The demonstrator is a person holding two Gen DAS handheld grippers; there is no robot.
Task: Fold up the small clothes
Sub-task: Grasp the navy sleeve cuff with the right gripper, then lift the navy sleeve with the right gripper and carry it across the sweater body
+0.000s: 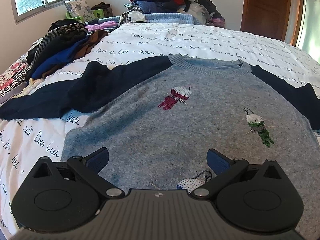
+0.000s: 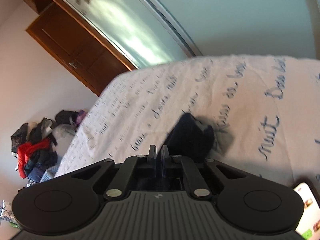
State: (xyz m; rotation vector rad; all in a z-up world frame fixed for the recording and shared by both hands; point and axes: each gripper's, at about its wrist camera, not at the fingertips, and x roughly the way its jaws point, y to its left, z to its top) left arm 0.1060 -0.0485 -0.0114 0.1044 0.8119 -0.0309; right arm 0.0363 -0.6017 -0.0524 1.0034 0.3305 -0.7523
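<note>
A grey knit sweater (image 1: pixel 180 108) with navy sleeves and embroidered parrots lies flat, front up, on a white bedspread (image 1: pixel 200 38) printed with blue handwriting, its neckline toward the far side of the bed and both sleeves spread outward. The left gripper (image 1: pixel 158 160) hangs over the sweater's lower body, its blue-padded jaws wide apart with nothing between them. In the right wrist view the right gripper (image 2: pixel 159 152) has its jaws drawn together, only a sliver between the fingers; the dark sleeve end (image 2: pixel 190 138) sits bunched on the bedspread just beyond and to the right of the tips, and whether any cloth is pinched cannot be told. A heap of dark and striped clothes (image 1: pixel 60 48) occupies the bed's left side, and a lit phone (image 2: pixel 308 210) lies near the right gripper
</note>
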